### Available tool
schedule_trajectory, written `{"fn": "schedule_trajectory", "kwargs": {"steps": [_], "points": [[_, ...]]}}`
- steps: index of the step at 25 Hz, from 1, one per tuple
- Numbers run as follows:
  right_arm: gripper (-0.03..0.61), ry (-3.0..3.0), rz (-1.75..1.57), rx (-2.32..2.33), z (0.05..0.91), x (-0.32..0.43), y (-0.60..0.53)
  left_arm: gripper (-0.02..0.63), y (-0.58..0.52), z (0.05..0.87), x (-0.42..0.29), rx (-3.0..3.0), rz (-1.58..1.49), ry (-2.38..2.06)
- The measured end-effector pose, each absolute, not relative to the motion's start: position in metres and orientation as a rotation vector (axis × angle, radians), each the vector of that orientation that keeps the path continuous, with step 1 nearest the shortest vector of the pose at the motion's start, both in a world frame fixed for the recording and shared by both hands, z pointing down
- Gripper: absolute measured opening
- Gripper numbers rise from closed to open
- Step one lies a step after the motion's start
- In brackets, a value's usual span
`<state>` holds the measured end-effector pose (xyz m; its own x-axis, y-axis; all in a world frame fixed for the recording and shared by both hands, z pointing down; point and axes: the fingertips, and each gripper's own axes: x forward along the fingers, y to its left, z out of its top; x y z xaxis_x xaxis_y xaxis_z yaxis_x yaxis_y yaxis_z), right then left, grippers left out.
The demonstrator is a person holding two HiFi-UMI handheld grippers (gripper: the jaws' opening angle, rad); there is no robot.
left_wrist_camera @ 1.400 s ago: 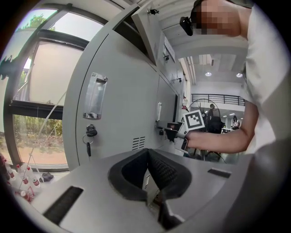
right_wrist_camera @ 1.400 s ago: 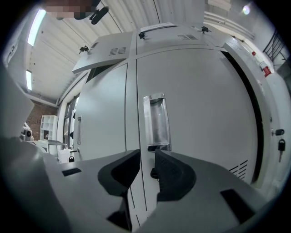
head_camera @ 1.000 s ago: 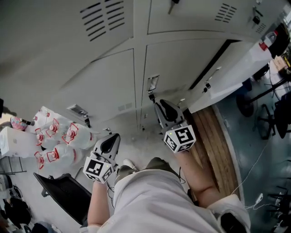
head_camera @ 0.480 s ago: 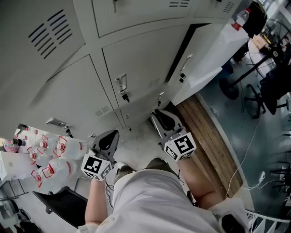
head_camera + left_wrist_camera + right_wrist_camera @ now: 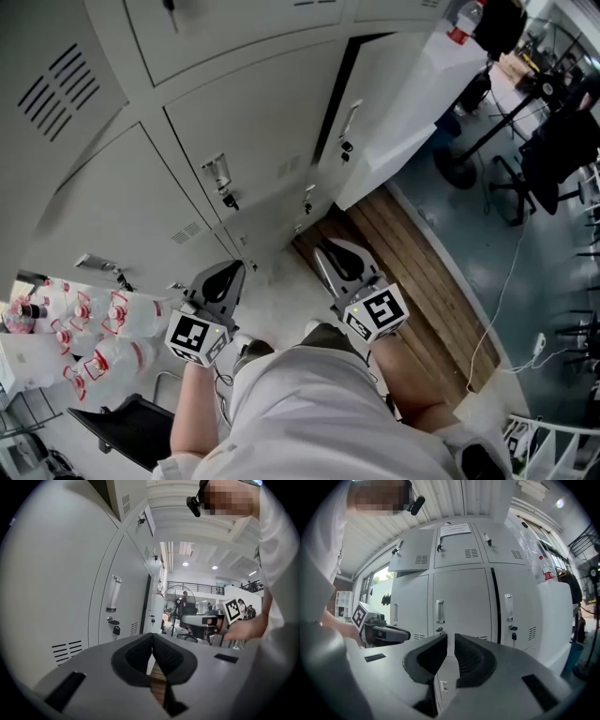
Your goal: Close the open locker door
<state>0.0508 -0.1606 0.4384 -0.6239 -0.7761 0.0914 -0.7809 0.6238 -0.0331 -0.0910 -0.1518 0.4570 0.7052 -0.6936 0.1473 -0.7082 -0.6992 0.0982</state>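
Note:
The open locker door [image 5: 398, 98] swings out from the grey locker bank at the upper right of the head view, with a dark gap along its hinge side. In the right gripper view the same door [image 5: 520, 611] stands right of centre, a handle and a padlock on it. My left gripper [image 5: 229, 273] is held low before the closed lower lockers, its pads pressed together on nothing [image 5: 152, 641]. My right gripper [image 5: 330, 251] points toward the lockers, well short of the door, its pads [image 5: 451, 644] a narrow slit apart with nothing between them.
A strip of wooden flooring [image 5: 422, 272] runs beneath the open door. Packs of water bottles [image 5: 103, 323] lie at the left, and a black chair [image 5: 131, 417] is behind me. Office chairs [image 5: 553, 159] and a cable [image 5: 506, 309] are at the right. An upper locker door [image 5: 408, 557] also hangs open.
The head view has swung right, so the open door has slid from the right edge toward the top centre. Both grippers stay low in front of the body.

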Motion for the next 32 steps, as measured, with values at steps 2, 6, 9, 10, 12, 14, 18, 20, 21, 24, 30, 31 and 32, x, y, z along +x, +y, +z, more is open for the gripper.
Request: {"fn": "schedule_trajectory", "kwargs": {"steps": [2,6,9,10,12,14,18,20,21,24,30,31,32], "points": [[0.054,-2.768,0.109,1.326,0.441,0.056,-0.155,0.001,-0.152,0.455,-0.085,2.778,0.150,-1.130],[0.054,-2.764,0.132,1.340,0.447,0.066,-0.147,0.002,-0.151,0.450,-0.075,2.799,0.150,-1.109],[0.054,-2.756,0.120,1.333,0.449,0.068,-0.144,0.000,-0.150,0.448,-0.071,2.814,0.150,-1.096],[0.054,-2.754,0.120,1.335,0.450,0.069,-0.144,0.000,-0.150,0.448,-0.070,2.818,0.151,-1.092],[0.054,-2.754,0.120,1.336,0.450,0.069,-0.143,0.001,-0.150,0.447,-0.069,2.822,0.151,-1.085],[0.054,-2.755,0.109,1.324,0.450,0.067,-0.141,0.002,-0.150,0.447,-0.068,2.823,0.151,-1.080],[0.051,-2.754,0.091,1.311,0.450,0.065,-0.138,0.002,-0.149,0.444,-0.066,2.824,0.145,-1.069],[0.049,-2.756,0.103,1.325,0.450,0.066,-0.138,0.000,-0.149,0.445,-0.066,2.825,0.145,-1.066],[0.049,-2.757,0.110,1.333,0.450,0.067,-0.139,0.000,-0.149,0.446,-0.066,2.826,0.146,-1.065],[0.049,-2.762,0.119,1.350,0.449,0.069,-0.140,0.002,-0.149,0.446,-0.065,2.824,0.143,-1.060],[0.048,-2.758,0.121,1.355,0.449,0.068,-0.137,0.002,-0.148,0.445,-0.065,2.824,0.142,-1.057],[0.049,-2.757,0.122,1.356,0.450,0.068,-0.136,0.002,-0.147,0.444,-0.066,2.823,0.141,-1.056],[0.049,-2.756,0.122,1.357,0.450,0.068,-0.136,0.000,-0.147,0.445,-0.066,2.823,0.142,-1.056]]}}
